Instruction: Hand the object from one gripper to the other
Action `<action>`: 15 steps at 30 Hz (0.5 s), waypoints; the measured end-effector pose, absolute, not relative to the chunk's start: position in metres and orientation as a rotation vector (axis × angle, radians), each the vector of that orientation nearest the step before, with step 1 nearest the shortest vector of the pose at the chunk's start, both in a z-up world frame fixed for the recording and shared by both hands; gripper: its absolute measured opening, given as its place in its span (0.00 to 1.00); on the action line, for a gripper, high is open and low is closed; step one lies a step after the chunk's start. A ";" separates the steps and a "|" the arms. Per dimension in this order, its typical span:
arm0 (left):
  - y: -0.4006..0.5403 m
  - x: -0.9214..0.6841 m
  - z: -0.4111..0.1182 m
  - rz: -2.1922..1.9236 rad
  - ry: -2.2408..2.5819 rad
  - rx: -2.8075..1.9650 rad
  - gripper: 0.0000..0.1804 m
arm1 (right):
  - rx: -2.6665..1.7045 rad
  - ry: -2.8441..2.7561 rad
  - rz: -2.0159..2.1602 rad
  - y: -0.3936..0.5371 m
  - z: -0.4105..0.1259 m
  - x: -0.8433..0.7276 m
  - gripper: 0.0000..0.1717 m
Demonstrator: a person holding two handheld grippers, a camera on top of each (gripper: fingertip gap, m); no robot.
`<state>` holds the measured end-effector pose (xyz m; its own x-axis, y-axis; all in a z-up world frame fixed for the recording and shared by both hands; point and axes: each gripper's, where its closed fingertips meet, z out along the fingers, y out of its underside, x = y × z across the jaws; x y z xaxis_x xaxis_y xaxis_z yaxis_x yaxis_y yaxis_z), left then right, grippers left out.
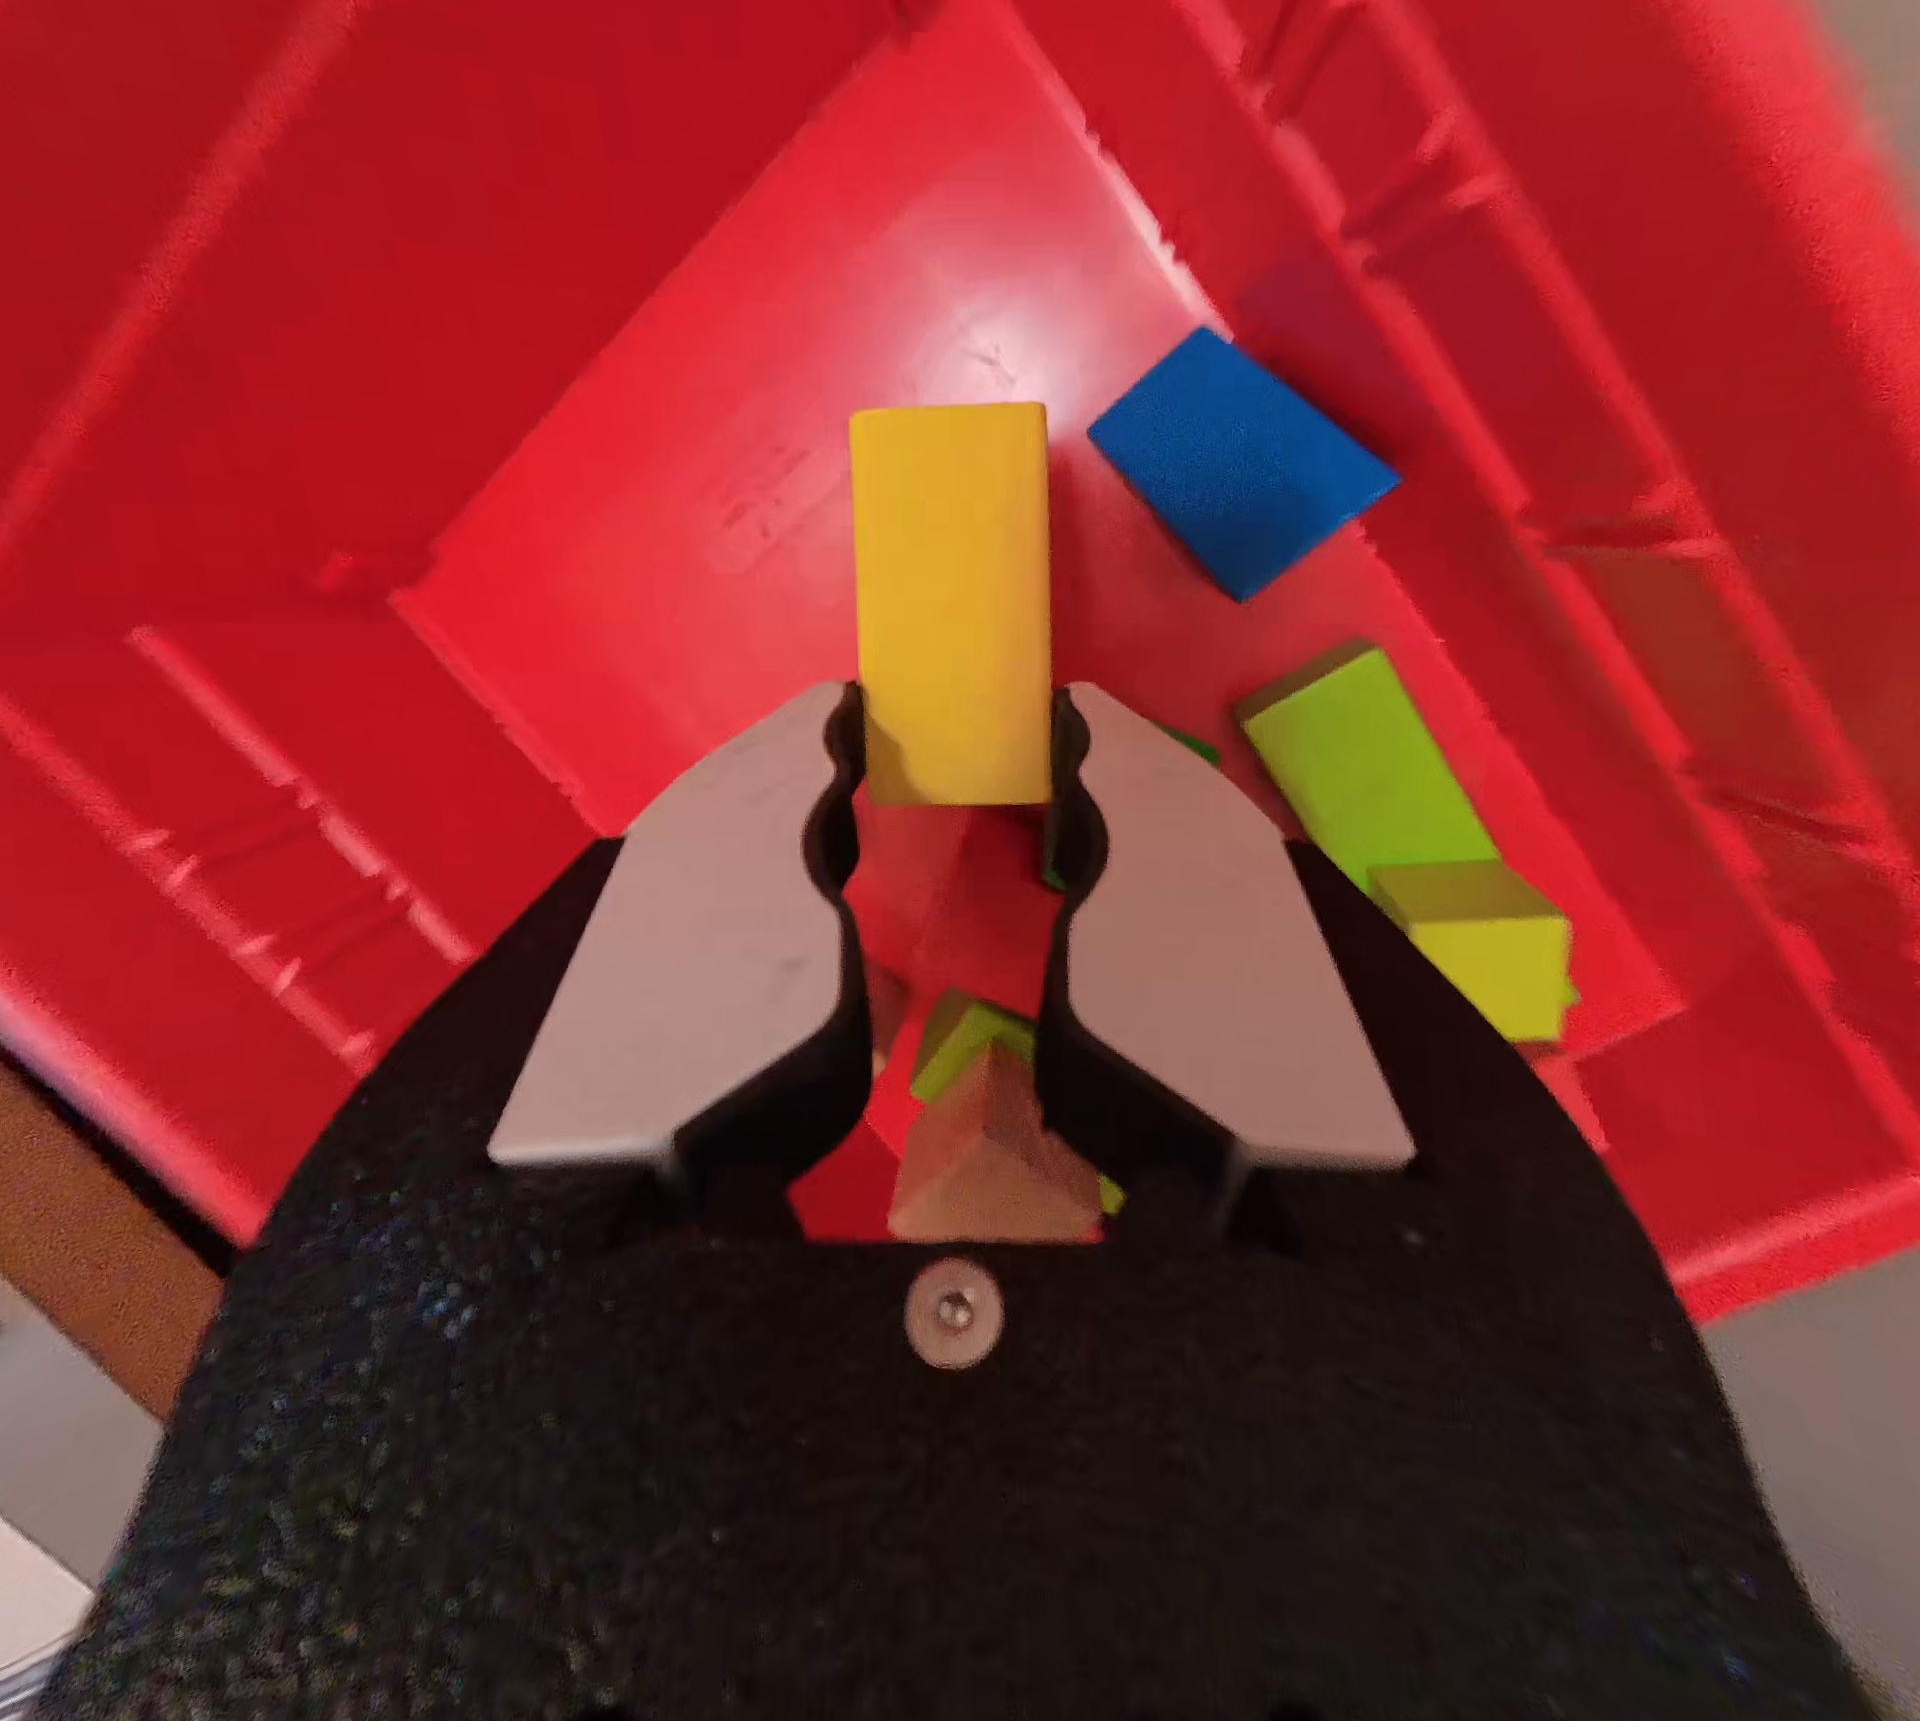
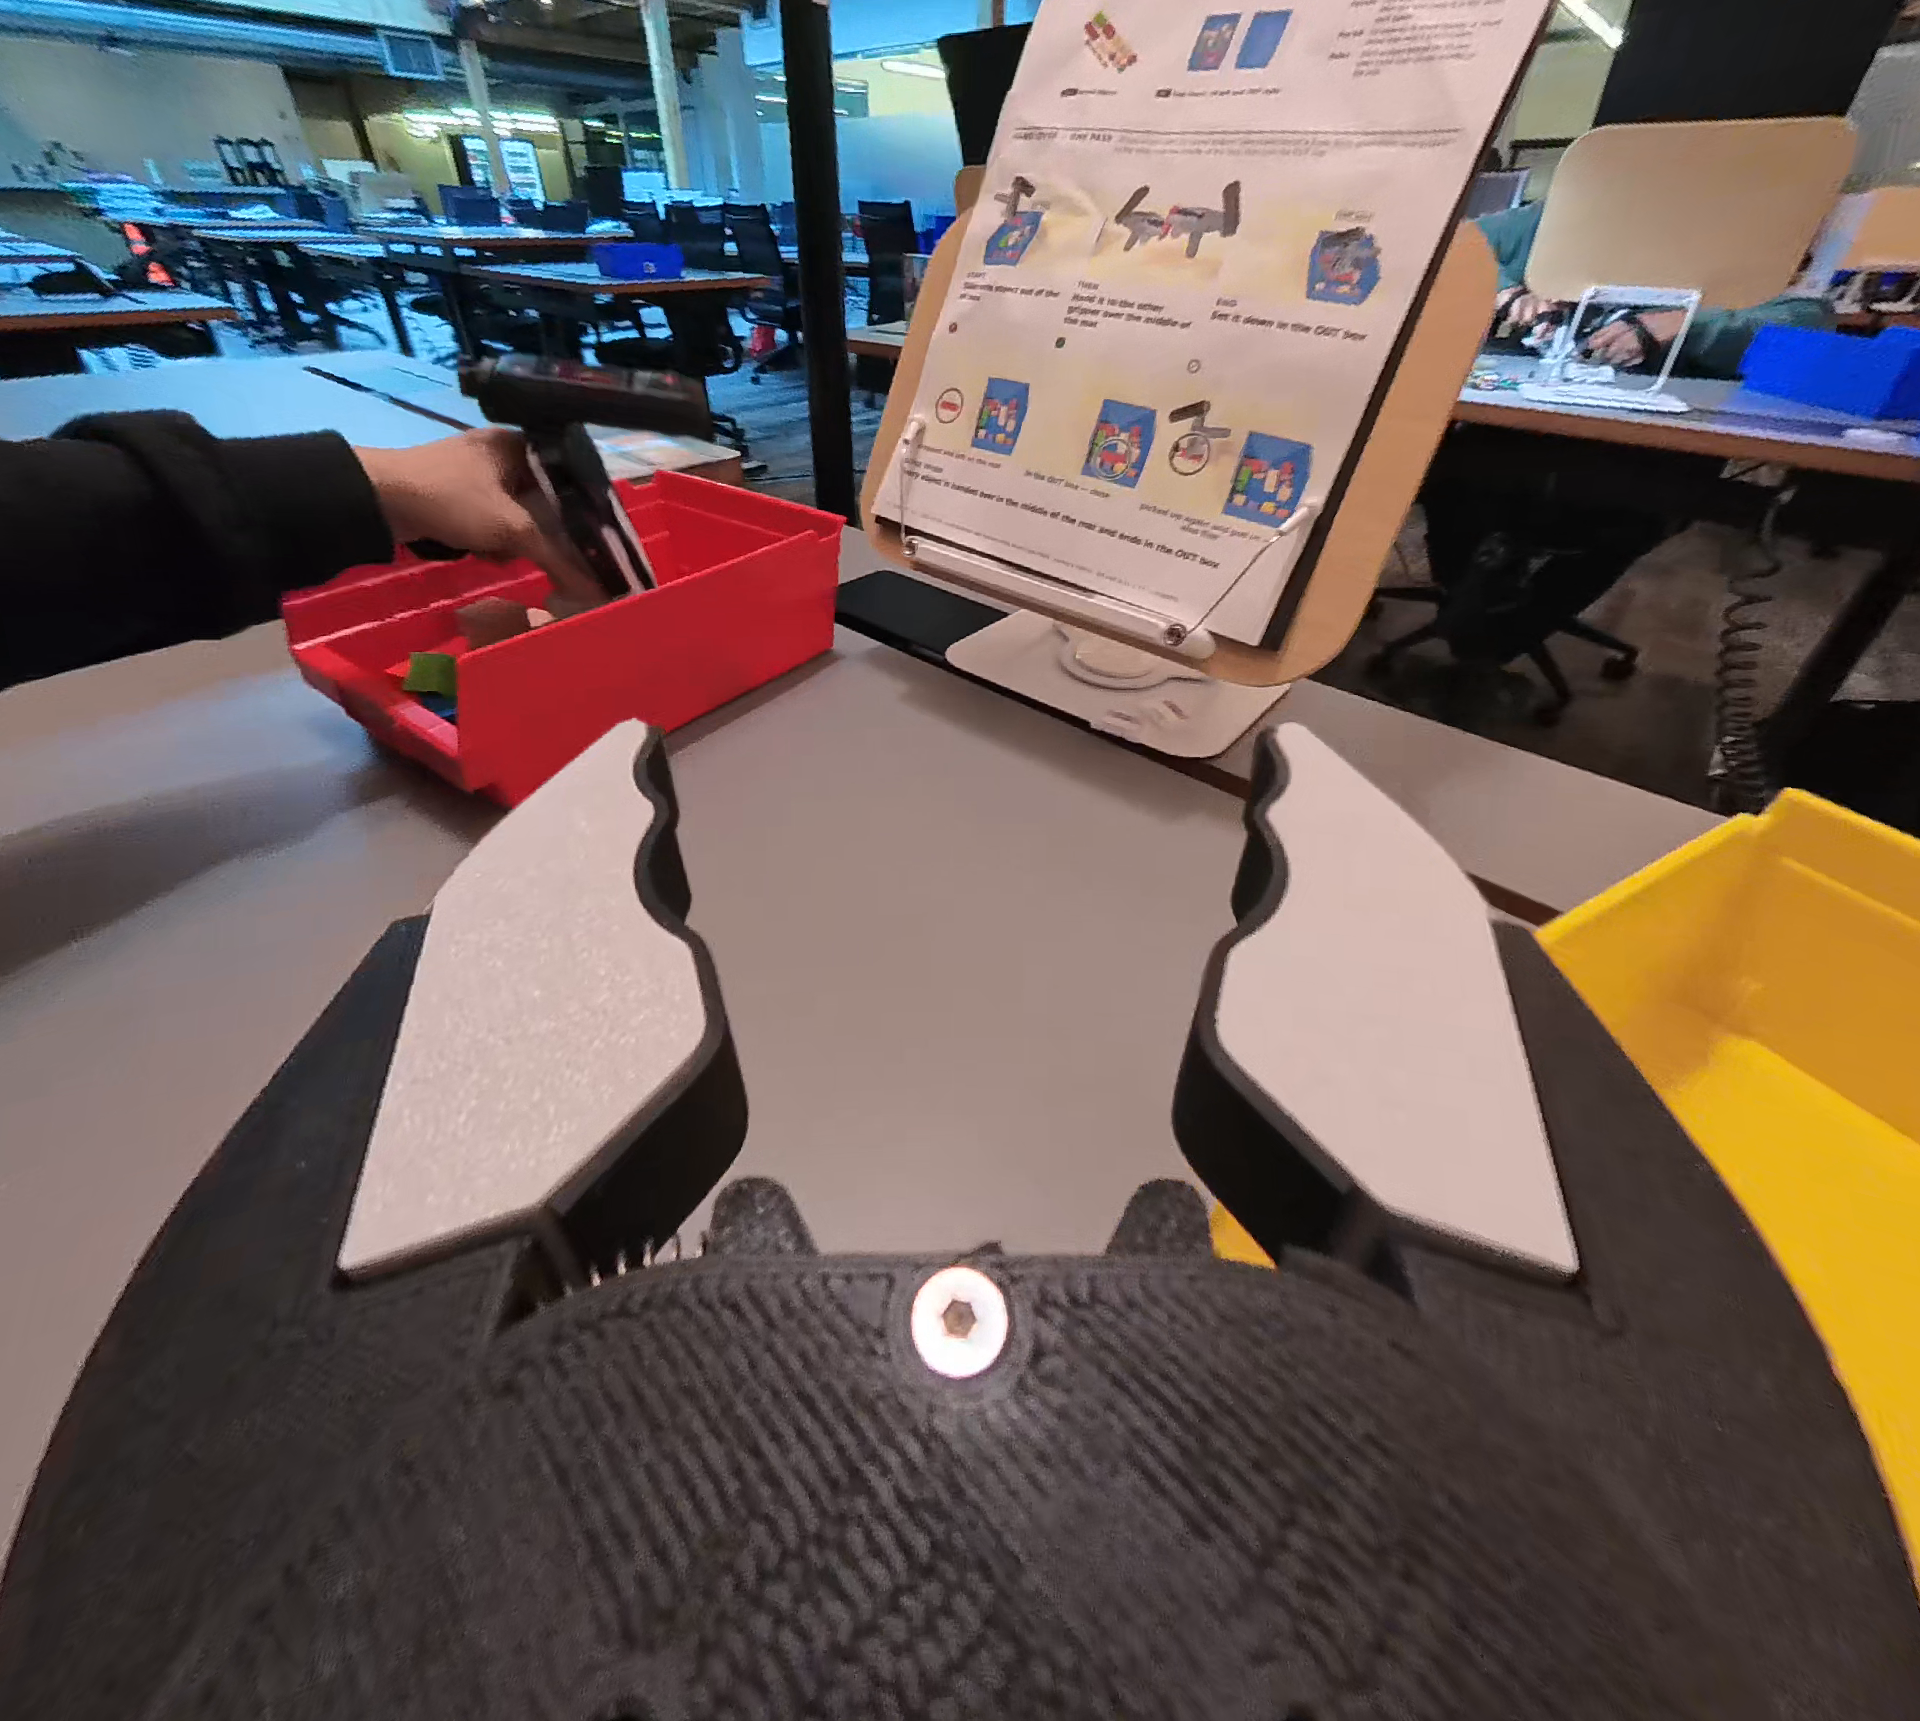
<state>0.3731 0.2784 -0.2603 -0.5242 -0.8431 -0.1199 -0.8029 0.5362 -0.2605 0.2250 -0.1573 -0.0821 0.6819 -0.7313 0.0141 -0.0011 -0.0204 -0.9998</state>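
Your left gripper (image 1: 956, 741) is inside the red bin (image 1: 623, 217), pinching the yellow block (image 1: 948, 591) by its near end, both pads pressed on its long sides. Right gripper (image 2: 951, 840) waits spread wide over the table (image 2: 935, 996), nothing in it, w/ the yellow bin (image 2: 1766, 996) beside it. Block looks like painted wood: prob. light, stiff, smooth, so it could pivot in such an end grip. The far half sticks out free; take it there w/ the right. Hard to tell: whether the block is clear of the bin floor, and the other blocks under your fingers are mostly hidden.
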 end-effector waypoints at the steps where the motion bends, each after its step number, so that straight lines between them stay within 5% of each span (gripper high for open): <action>1: 0.277 0.373 -0.246 -0.318 2.503 -1.385 0.18 | -1.490 0.633 -0.632 -0.155 -0.083 0.225 0.61; 8: 0.182 0.313 -0.112 -1.256 2.297 -1.101 0.19 | -1.505 0.581 -0.508 -0.122 -0.092 0.219 0.61; 15: 0.031 0.186 -0.082 -1.956 2.403 -0.493 0.19 | -1.414 0.406 -0.180 -0.061 -0.079 0.178 0.60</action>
